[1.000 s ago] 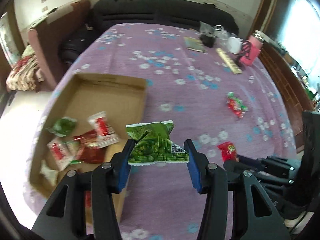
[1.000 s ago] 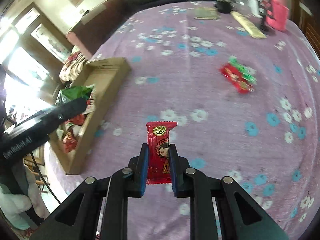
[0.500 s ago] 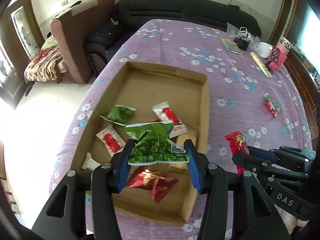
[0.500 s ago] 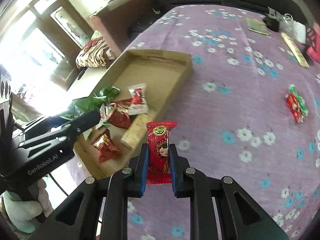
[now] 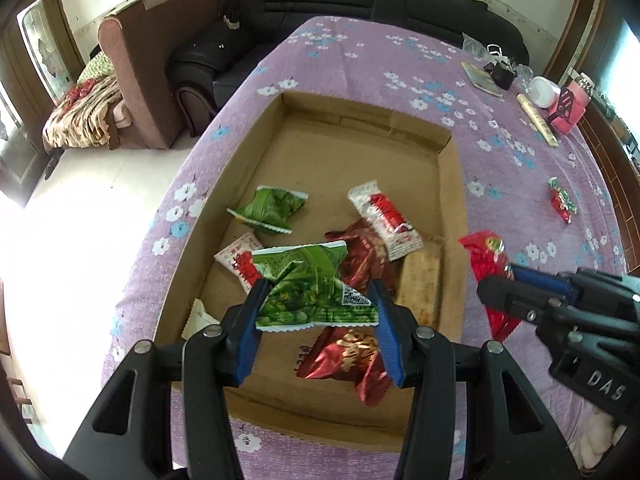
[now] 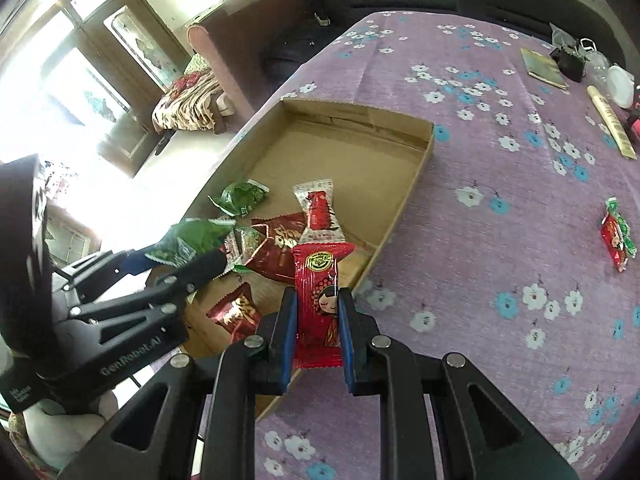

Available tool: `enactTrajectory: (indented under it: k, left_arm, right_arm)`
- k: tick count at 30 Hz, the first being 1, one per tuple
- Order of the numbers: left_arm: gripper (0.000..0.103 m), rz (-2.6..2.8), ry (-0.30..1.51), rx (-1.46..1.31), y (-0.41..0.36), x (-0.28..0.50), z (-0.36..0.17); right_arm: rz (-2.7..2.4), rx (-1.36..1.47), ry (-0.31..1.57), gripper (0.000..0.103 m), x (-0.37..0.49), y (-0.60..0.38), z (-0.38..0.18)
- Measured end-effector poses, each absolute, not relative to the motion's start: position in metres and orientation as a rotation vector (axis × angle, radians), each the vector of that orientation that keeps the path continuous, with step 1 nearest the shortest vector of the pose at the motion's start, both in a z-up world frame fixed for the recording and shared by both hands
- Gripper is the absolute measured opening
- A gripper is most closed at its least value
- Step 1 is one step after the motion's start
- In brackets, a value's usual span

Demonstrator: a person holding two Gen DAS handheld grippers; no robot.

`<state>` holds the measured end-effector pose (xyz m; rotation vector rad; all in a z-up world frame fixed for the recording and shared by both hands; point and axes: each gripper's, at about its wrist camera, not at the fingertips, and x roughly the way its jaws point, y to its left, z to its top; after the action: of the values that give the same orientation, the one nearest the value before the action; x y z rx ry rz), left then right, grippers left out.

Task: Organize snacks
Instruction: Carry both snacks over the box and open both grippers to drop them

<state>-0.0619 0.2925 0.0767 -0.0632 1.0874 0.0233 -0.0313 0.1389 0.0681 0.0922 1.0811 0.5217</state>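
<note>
My left gripper (image 5: 318, 304) is shut on a green snack packet (image 5: 310, 292) and holds it above the near part of the shallow cardboard box (image 5: 454, 184). My right gripper (image 6: 318, 312) is shut on a red snack packet (image 6: 320, 300) with a cartoon face, held above the box's right wall (image 6: 408, 196). The box holds several packets: a green one (image 5: 272, 208), a white-and-red one (image 5: 386, 218) and dark red ones (image 5: 348, 356). The right gripper shows in the left wrist view (image 5: 504, 280), and the left gripper shows in the right wrist view (image 6: 176, 256).
A purple flowered cloth (image 6: 500, 240) covers the table. A loose red-and-green packet (image 6: 616, 236) lies on it to the right. A book (image 6: 544, 68), a long box (image 6: 610, 120) and small items sit at the far right. Sofas stand beyond the table.
Both grippers have moved left with their packets, from over the cloth to over the box. The box now fills the centre of both views.
</note>
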Motion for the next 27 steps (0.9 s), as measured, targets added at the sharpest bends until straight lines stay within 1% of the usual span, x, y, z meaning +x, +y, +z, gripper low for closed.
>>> enactTrajectory:
  k: [11, 16, 23, 27]
  left_arm:
    - [0.052, 0.027, 1.115, -0.097, 0.319, -0.058, 0.064]
    - [0.052, 0.021, 1.117, -0.127, 0.331, -0.049, 0.061]
    - [0.052, 0.009, 1.073, -0.145, 0.345, -0.010, 0.070]
    - [0.053, 0.012, 1.072, -0.114, 0.346, 0.017, 0.062]
  right_arm:
    - [0.524, 0.097, 1.087, 0.017, -0.020, 0.165, 0.068]
    - [0.521, 0.103, 1.088, 0.017, 0.002, 0.184, 0.064]
    - [0.501, 0.157, 1.110, 0.017, 0.042, 0.195, 0.056]
    - [0.485, 0.186, 1.125, 0.017, 0.057, 0.200, 0.049]
